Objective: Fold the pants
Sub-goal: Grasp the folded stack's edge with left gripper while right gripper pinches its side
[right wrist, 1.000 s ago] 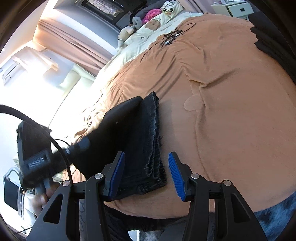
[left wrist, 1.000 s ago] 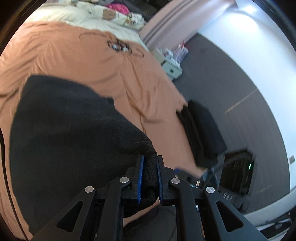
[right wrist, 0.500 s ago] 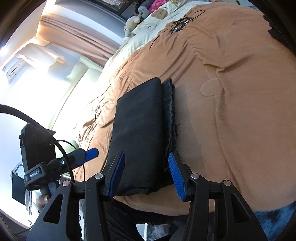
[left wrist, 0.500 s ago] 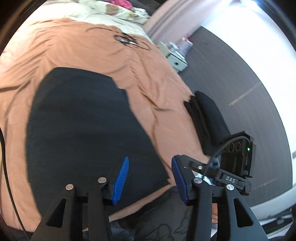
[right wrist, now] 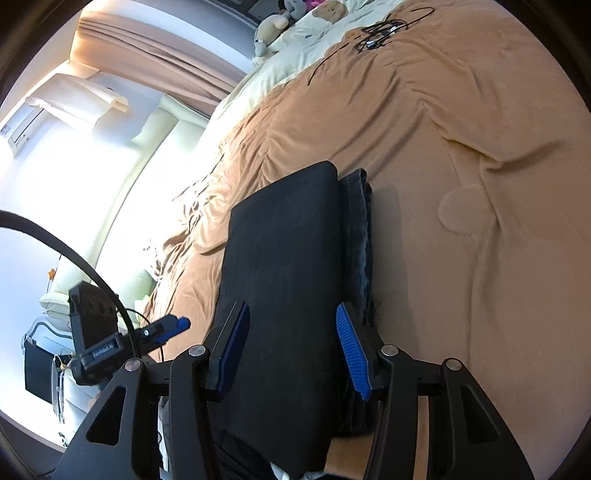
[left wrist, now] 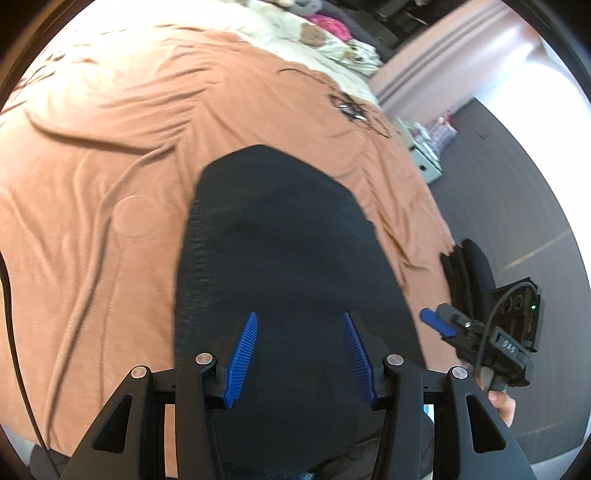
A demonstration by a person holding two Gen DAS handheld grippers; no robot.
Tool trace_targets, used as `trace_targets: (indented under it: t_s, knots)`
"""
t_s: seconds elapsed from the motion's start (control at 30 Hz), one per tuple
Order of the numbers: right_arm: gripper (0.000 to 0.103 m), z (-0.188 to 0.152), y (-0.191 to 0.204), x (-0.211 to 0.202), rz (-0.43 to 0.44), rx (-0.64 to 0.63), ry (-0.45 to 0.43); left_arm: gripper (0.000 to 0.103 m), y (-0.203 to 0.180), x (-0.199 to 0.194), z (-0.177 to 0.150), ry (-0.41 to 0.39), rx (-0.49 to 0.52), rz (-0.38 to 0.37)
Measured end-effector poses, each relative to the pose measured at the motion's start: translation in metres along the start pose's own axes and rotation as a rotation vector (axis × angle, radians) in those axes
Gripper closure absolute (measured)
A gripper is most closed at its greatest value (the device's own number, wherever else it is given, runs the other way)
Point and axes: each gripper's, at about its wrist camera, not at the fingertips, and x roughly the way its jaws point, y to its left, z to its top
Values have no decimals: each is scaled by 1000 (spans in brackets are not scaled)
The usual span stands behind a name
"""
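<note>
Black pants (left wrist: 288, 251) lie folded into a flat rectangle on the orange blanket (left wrist: 92, 184). My left gripper (left wrist: 299, 354) hovers over their near end, open, its blue pads clear of the cloth. In the right wrist view the same pants (right wrist: 284, 266) show a frayed lower layer (right wrist: 360, 240) sticking out along the right side. My right gripper (right wrist: 291, 347) is open above the near end, with nothing pinched. Each gripper appears in the other's view: the right one's blue fingertip (left wrist: 432, 322) and the left one's fingertip (right wrist: 173, 326).
A second folded dark garment (left wrist: 469, 273) lies at the bed's right edge. A tangle of black cable (left wrist: 351, 107) rests further up the blanket. Cream bedding with soft toys (right wrist: 273, 29) is at the head. A small cabinet (left wrist: 424, 162) stands on the grey floor.
My left gripper was shut on a raised fold of the pants; it let go and opened. The fold now lies flat. Both grippers have drawn back toward the near edge.
</note>
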Motion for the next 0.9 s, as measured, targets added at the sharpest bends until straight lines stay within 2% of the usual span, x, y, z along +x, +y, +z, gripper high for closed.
trace_targets:
  t_s: [0.13, 0.53, 0.67, 0.7, 0.77, 0.8, 0.9]
  knots:
    - [56, 13, -3, 20, -5, 4, 33, 52, 22, 5, 1, 11, -47, 27]
    - [56, 40, -22, 61, 30, 67, 112, 52, 52, 19, -6, 59, -104, 74]
    - [57, 46, -25, 72, 86, 95, 139, 52, 55, 22, -10, 77, -105, 84]
    - [70, 48, -25, 74, 102, 99, 143, 52, 56, 22, -12, 79, -107, 90]
    - [89, 49, -26, 75, 91, 113, 140, 53, 58, 24, -14, 87, -115, 95]
    - [94, 49, -26, 72, 96, 118, 129, 53, 59, 24, -16, 90, -118, 99]
    - [99, 46, -15, 62, 96, 75, 93, 53, 59, 26, -20, 102, -113, 111]
